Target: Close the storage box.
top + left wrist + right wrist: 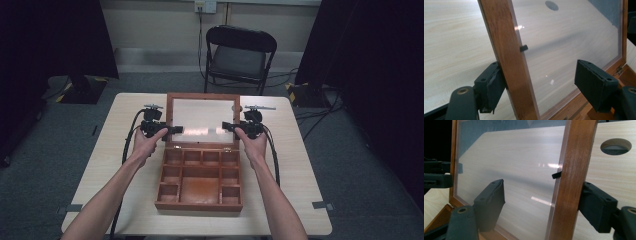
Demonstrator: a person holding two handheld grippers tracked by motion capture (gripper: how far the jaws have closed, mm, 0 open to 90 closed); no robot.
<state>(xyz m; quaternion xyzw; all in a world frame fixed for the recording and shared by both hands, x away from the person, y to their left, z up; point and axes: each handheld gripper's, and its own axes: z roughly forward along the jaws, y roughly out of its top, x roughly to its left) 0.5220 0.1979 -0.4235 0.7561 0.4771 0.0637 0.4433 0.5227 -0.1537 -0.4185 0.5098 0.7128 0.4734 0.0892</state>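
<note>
A wooden compartment box sits mid-table with its glass-paned lid raised steeply. My left gripper reaches in at the lid's left rail. One pad lies against the rail's outer side. The other pad stands off in front of the glass, so the left gripper is open around the rail. My right gripper mirrors this at the right rail. Its outer pad meets the wood, and its inner pad hangs clear before the pane. The right gripper is open too.
The box's compartments look bare. A round cable hole pierces the light wood table behind the lid. A black folding chair stands beyond the far edge. Cables trail from both grippers along my forearms.
</note>
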